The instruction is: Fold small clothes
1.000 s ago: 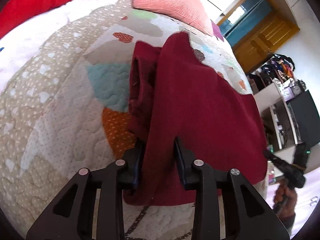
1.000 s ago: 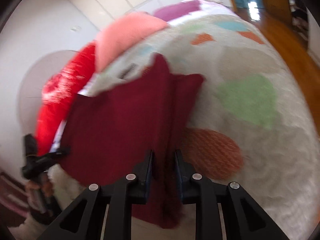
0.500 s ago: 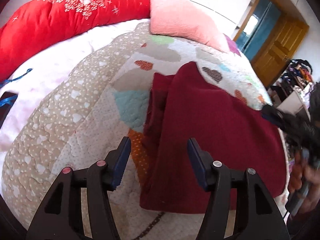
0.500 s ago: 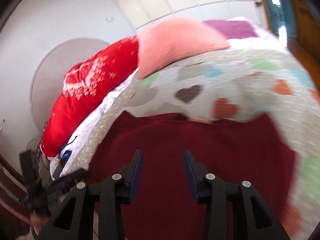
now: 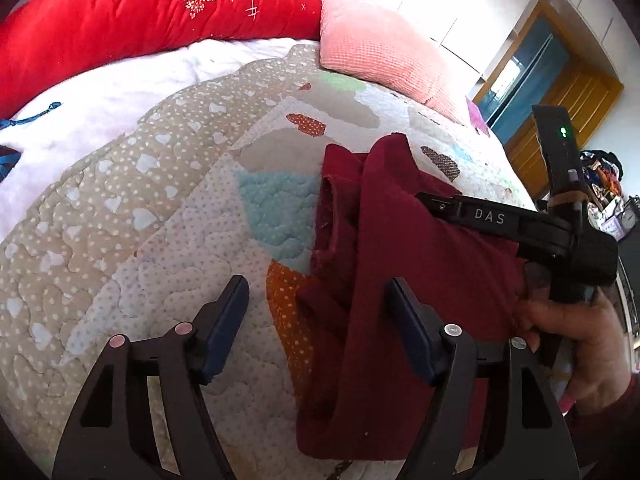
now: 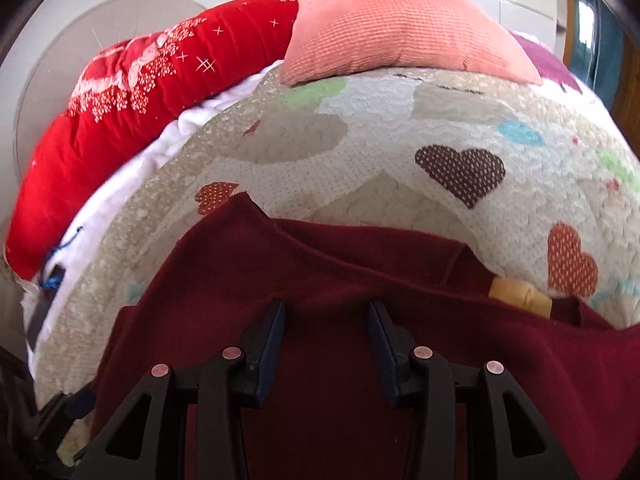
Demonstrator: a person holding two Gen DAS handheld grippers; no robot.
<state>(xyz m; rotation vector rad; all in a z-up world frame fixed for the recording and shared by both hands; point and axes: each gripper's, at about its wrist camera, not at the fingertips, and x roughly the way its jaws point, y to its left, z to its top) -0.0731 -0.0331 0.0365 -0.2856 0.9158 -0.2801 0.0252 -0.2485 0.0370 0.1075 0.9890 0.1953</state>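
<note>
Garment [image 5: 404, 264] of dark red knit, lying on quilt [image 5: 168, 216] below pink pillow [image 5: 384, 56], one side already folded over the other along a long crease. Left gripper [image 5: 316, 320] poised over garment's left edge, jaws just opened wide, nothing gripped; left pad over bare quilt, right pad over cloth, apparently so the fold could drop and settle. Right gripper [image 6: 326, 344] set over garment's middle, jaws just parted to a moderate gap, cloth beneath them but not pinched; seen from left wrist view as a black arm reaching across the garment, held by a hand [image 5: 576, 332]. Likely placed there to seek the next hold. Yellow patch [image 6: 520, 294] showing at garment's right edge, nature unclear. Red bolster [image 5: 152, 12] left of pillow, well apart from garment.
</note>
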